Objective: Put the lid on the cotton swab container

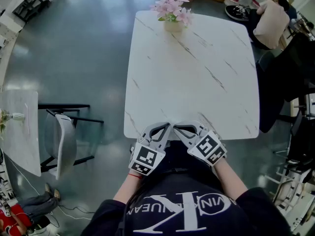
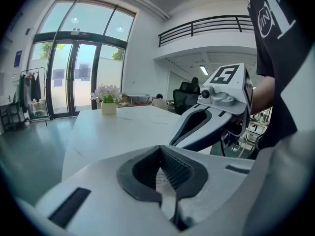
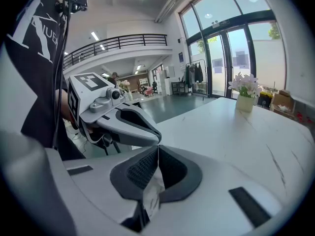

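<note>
No cotton swab container or lid shows in any view. In the head view my left gripper and right gripper hover at the near edge of the white marble table, their tips almost touching each other. Both are shut with nothing between the jaws. The left gripper view looks along my left gripper and has the right gripper close on its right. In the right gripper view my right gripper points along the table, with the left gripper just beyond its tip.
A pot of pink flowers stands at the table's far edge. On the left are a chair and another white table. Chairs and a seated person are at the right.
</note>
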`<action>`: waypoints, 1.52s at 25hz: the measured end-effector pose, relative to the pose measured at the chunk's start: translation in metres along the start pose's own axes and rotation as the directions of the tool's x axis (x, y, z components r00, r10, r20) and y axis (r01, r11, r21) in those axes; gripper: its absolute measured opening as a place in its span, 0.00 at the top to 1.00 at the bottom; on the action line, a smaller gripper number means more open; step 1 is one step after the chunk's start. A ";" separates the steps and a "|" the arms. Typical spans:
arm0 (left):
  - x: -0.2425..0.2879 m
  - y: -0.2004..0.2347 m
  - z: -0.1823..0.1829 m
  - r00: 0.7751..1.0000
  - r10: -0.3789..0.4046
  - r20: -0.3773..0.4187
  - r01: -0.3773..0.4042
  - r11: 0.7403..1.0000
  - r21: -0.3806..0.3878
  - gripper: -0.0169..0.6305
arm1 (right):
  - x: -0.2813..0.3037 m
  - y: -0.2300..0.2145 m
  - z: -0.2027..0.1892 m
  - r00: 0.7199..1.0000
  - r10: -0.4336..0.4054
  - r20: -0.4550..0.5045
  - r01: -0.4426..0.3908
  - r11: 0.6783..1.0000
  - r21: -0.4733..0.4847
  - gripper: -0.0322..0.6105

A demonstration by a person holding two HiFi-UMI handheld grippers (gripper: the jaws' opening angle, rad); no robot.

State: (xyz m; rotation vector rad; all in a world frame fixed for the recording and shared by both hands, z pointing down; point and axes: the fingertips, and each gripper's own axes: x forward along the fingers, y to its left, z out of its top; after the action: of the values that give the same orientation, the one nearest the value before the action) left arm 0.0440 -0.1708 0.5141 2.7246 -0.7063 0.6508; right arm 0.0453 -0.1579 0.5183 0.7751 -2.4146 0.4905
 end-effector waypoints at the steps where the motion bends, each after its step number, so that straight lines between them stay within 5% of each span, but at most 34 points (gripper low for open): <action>1: 0.000 0.000 0.000 1.000 -0.001 0.000 0.001 1.000 0.005 0.97 | 0.000 0.000 0.000 1.000 -0.003 0.000 0.003 1.000 0.001 0.95; 14: 0.000 -0.001 -0.003 1.000 -0.018 0.016 0.018 1.000 0.024 0.97 | 0.002 0.003 -0.002 0.998 -0.060 -0.025 0.058 0.994 -0.091 0.95; 30: -0.003 -0.003 0.009 0.995 -0.044 0.092 0.049 0.998 -0.049 0.97 | -0.004 -0.001 0.005 0.994 -0.078 0.081 0.074 0.996 0.055 0.95; 38: -0.012 0.005 0.033 0.988 0.027 0.152 -0.015 0.996 -0.083 0.97 | -0.032 -0.010 0.032 0.956 -0.214 0.200 0.186 0.971 0.149 0.95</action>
State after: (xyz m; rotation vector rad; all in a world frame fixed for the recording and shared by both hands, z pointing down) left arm 0.0437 -0.1815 0.4798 2.7160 -0.7795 0.4110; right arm 0.0609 -0.1677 0.4757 1.1704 -2.4811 0.5072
